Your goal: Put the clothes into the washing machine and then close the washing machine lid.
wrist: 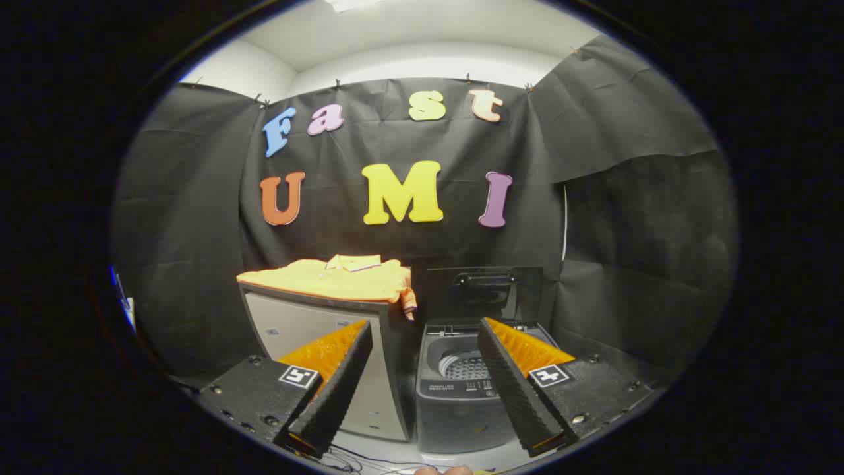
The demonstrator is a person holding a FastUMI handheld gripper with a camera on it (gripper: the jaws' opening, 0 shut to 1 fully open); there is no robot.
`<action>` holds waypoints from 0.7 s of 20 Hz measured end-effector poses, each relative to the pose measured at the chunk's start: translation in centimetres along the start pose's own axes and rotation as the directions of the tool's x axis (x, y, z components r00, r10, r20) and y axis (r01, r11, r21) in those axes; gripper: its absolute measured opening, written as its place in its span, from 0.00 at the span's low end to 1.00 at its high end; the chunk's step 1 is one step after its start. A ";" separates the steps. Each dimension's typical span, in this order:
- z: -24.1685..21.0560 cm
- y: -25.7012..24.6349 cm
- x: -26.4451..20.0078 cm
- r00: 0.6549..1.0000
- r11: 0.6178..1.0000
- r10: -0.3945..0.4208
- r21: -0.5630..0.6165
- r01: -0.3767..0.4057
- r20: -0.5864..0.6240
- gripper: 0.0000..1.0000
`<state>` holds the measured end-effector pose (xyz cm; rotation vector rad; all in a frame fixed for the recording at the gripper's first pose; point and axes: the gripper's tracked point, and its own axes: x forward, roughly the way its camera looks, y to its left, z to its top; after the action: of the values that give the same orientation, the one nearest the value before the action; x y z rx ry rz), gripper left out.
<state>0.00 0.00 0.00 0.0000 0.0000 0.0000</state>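
Two fingers of the gripper (425, 330) stand wide apart at lower centre of the frame, holding nothing; beyond the left finger, a folded orange shirt (336, 278) lies flat on top of a pale cabinet (316, 330), one sleeve drooping over the cabinet's right edge. Just right of the cabinet sits a small grey washing machine (455, 396), its dark lid (484, 290) raised upright at the back, drum open; cables (359, 458) trail on the floor at bottom centre.
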 end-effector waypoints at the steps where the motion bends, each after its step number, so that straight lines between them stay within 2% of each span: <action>1: 0.1 -0.1 0.0 1.000 1.000 0.000 -0.004 0.000 0.001 1.00; 14: 1.4 1.8 0.6 1.000 1.000 0.023 0.002 -0.023 0.001 1.00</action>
<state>0.65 1.76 1.37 0.0015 -0.0009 0.0234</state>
